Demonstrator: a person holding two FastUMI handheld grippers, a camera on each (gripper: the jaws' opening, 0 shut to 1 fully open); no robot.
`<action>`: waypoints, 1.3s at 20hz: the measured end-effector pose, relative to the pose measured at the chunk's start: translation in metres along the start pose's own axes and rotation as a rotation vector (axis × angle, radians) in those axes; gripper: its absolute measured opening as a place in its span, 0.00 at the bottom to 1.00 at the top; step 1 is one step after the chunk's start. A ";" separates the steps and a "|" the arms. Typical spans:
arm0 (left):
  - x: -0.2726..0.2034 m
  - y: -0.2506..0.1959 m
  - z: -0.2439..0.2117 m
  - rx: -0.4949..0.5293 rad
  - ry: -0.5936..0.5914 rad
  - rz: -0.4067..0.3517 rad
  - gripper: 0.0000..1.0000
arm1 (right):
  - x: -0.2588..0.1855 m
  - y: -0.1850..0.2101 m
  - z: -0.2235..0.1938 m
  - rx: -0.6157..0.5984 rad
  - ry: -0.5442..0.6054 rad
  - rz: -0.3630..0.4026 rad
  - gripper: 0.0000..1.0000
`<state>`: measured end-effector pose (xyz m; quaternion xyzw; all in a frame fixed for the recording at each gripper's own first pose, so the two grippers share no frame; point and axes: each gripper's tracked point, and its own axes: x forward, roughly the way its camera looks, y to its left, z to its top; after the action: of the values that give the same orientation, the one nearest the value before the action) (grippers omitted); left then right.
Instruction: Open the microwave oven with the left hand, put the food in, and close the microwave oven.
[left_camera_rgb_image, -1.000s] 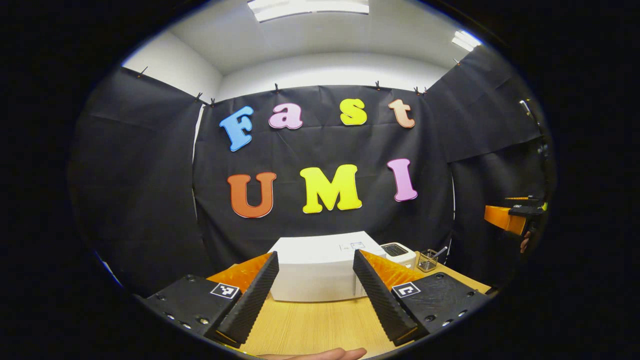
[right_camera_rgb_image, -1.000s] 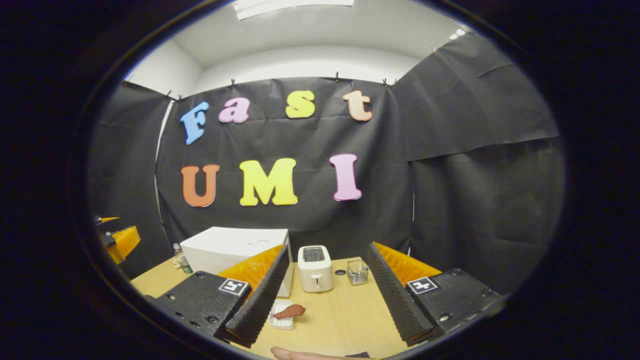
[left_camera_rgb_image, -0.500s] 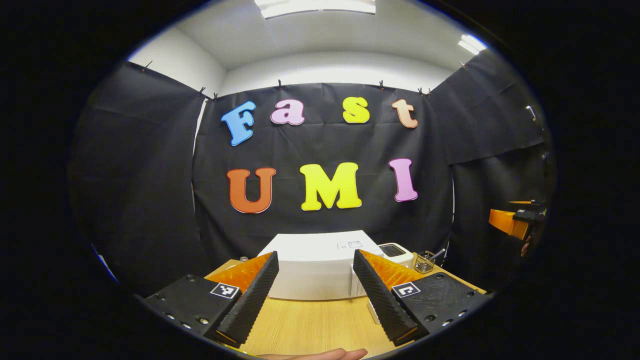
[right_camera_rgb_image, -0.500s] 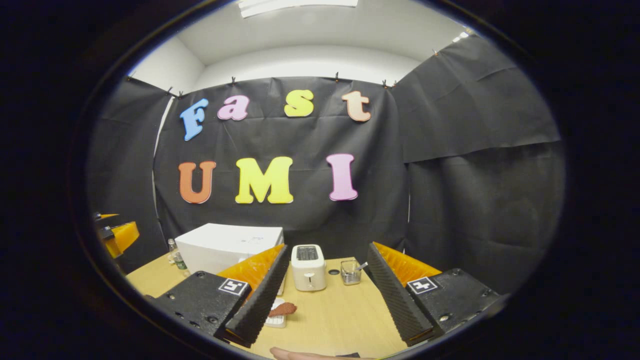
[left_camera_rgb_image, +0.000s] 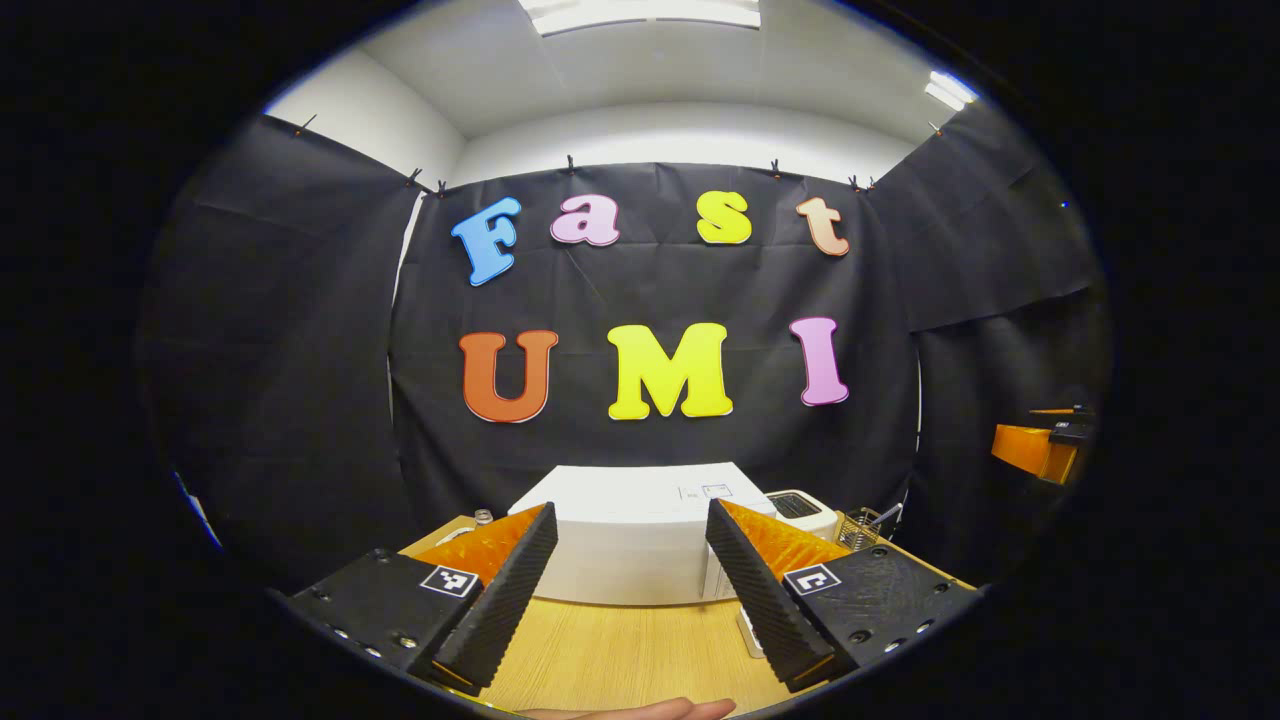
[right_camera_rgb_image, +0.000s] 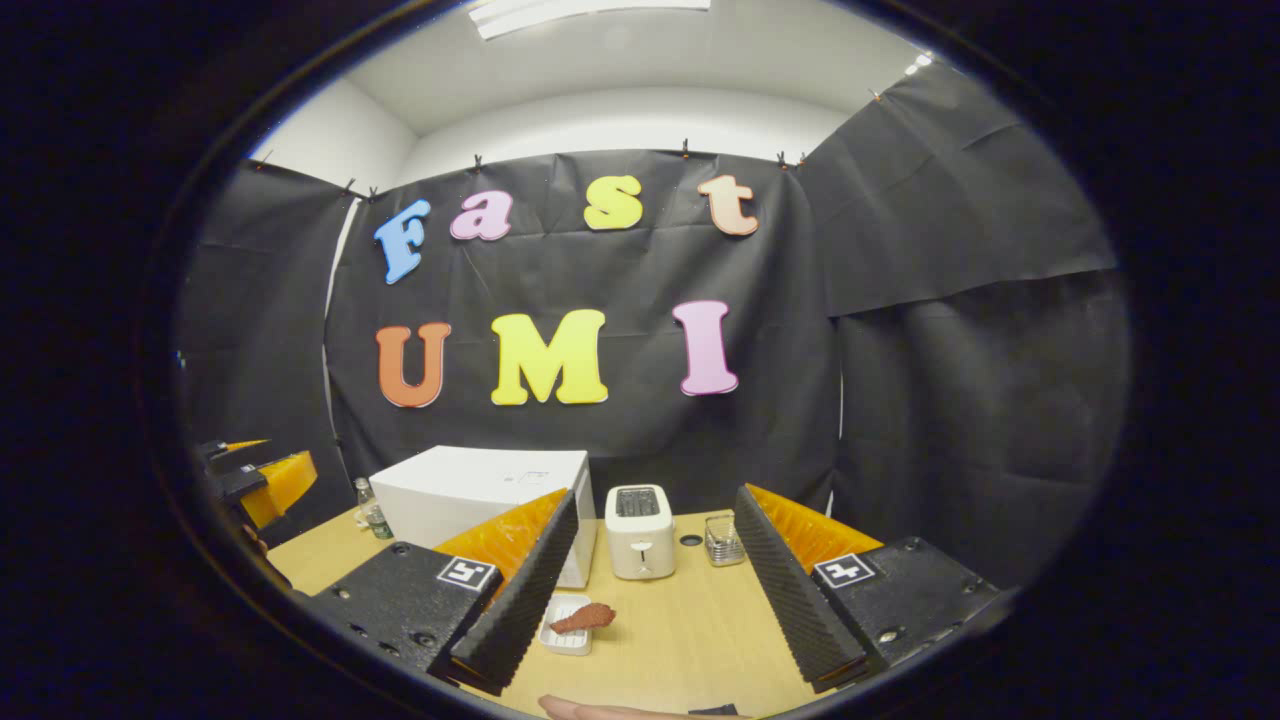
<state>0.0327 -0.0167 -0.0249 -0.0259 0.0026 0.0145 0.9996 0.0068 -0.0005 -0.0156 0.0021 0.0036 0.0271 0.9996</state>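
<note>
Left tool (left_camera_rgb_image: 628, 585): you are holding it level and pointing it forward, its two fingers (left_camera_rgb_image: 500, 600) standing wide apart with nothing between them. A sliver of your hand (left_camera_rgb_image: 640, 709) is showing at the lower edge of the left gripper view.

Right tool (right_camera_rgb_image: 655, 590): you are holding it level too, jaws spread wide and gripping nothing. A fingertip of your hand (right_camera_rgb_image: 600, 710) is showing below it.

In the right gripper view, the left tool (right_camera_rgb_image: 255, 480) is hanging at the far left edge, well apart from the right one.

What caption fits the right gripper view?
Open right gripper above table, facing food on dish, toaster and microwave.
</note>
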 end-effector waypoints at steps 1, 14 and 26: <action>0.003 -0.002 -0.004 -0.004 0.004 -0.003 0.95 | 0.003 -0.003 0.002 -0.001 -0.009 -0.005 1.00; 0.106 -0.038 -0.097 -0.042 0.140 -0.042 0.95 | 0.046 -0.018 -0.024 0.026 -0.006 -0.001 1.00; 0.187 -0.094 -0.198 -0.083 0.248 -0.108 0.93 | 0.051 -0.030 -0.044 0.006 0.031 0.075 1.00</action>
<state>0.2218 -0.1150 -0.2188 -0.0691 0.1242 -0.0423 0.9889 0.0586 -0.0277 -0.0597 0.0047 0.0192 0.0643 0.9977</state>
